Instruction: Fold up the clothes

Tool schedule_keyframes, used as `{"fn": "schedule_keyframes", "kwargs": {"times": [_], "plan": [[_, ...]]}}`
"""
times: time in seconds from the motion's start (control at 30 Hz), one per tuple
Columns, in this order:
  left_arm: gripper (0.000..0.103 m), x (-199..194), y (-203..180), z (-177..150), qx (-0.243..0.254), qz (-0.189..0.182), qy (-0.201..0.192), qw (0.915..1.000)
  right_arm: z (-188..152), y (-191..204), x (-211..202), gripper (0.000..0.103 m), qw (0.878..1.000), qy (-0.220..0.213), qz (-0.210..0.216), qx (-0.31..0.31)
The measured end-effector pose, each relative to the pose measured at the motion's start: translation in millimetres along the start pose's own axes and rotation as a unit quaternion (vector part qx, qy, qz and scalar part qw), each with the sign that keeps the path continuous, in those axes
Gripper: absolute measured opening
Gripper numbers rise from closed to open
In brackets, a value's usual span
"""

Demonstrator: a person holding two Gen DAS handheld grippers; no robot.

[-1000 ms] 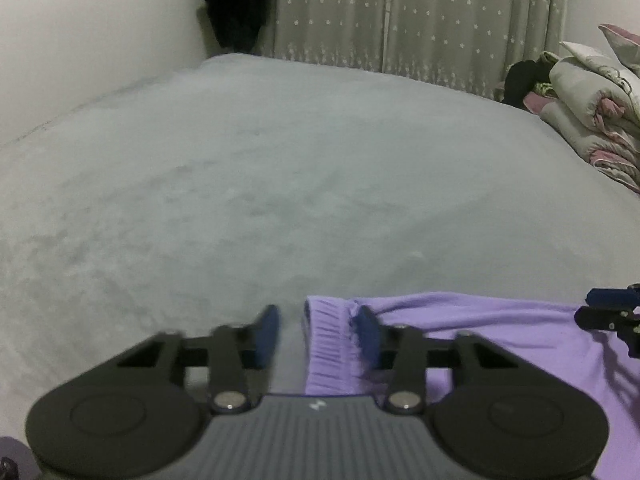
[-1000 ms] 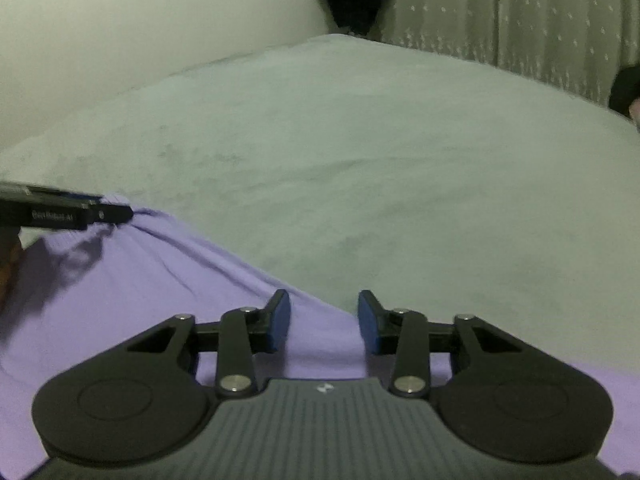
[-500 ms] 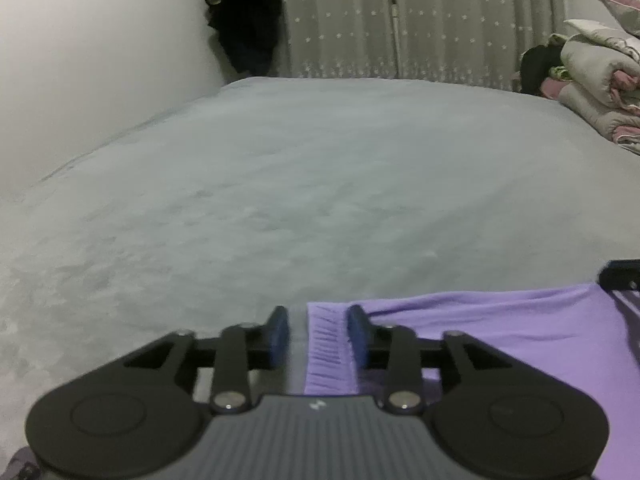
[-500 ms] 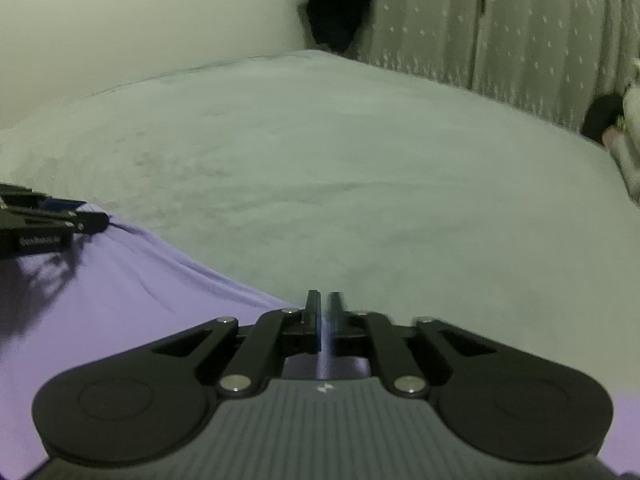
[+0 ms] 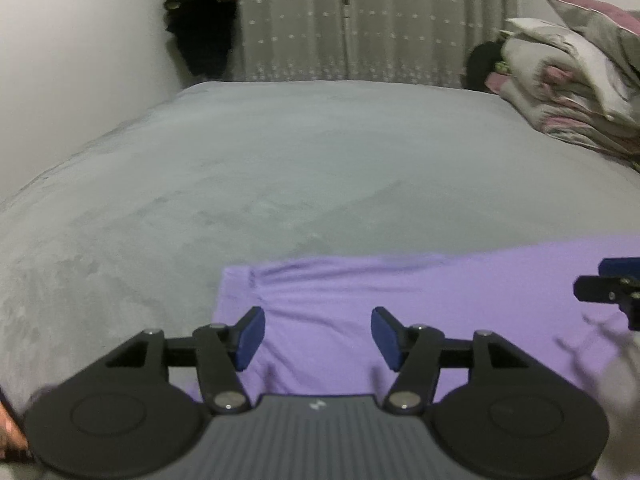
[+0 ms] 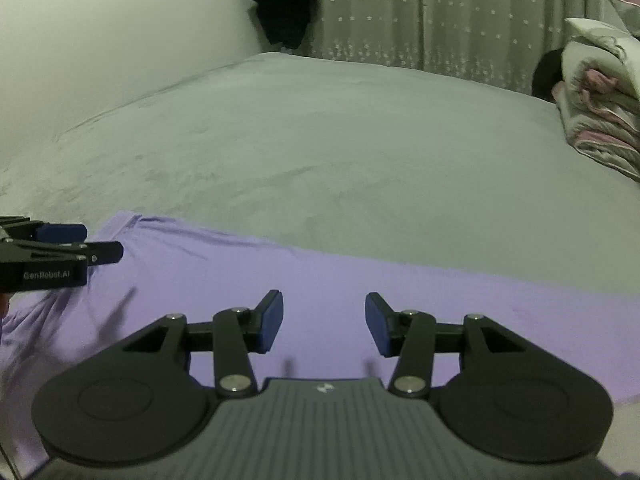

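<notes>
We note a wide bed [image 5: 280, 168] with a plain grey cover filling most of both views. A bare pale wall [image 5: 80, 60] runs along its left side. Behind the bed hang grey curtains [image 5: 360, 20] with a small white pattern, drawn shut. Dark clothing [image 5: 202, 20] hangs in the corner beside them. Folded grey-and-pink bedding [image 5: 572, 84] is piled at the far right. Light is dim and even.

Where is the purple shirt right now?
The purple shirt lies flat on the near part of the grey bed, just below both grippers in both wrist views, far from the folded quilts at the right.
</notes>
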State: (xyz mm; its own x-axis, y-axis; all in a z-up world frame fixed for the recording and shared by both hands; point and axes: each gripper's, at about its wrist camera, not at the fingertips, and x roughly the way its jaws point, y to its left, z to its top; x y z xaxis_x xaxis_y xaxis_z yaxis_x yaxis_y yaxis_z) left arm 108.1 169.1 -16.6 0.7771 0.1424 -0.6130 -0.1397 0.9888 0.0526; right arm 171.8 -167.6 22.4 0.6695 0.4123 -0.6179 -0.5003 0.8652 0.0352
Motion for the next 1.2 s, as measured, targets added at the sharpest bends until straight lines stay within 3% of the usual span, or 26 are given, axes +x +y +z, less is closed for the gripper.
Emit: {"fn": "schedule_keyframes", "kwargs": {"times": [0.43, 0.67, 0.93, 1.2], "plan": [[0.061, -66.7, -33.6, -64.3, 0.042, -0.060, 0.013, 0.9972, -61.3, 8.8, -75.1, 0.050, 0.999, 0.009, -0.026, 0.030], [0.061, -93.0, -47.6, -82.4, 0.064, -0.088, 0.004, 0.9941, -97.4, 8.5, -105.8, 0.050, 0.998, 0.019, -0.042, 0.049], [0.061, -100.7, -94.2, -92.6, 0.070, -0.185, 0.024, 0.9800, -123.7, 2.0, -113.9, 0.050, 0.992, 0.065, -0.071, 0.086], [0.060, -92.2, -113.9, -99.2, 0.055, -0.236, 0.046, 0.9690, -125.9, -14.9, -124.8, 0.050, 0.984, 0.064, -0.067, 0.155]]}}
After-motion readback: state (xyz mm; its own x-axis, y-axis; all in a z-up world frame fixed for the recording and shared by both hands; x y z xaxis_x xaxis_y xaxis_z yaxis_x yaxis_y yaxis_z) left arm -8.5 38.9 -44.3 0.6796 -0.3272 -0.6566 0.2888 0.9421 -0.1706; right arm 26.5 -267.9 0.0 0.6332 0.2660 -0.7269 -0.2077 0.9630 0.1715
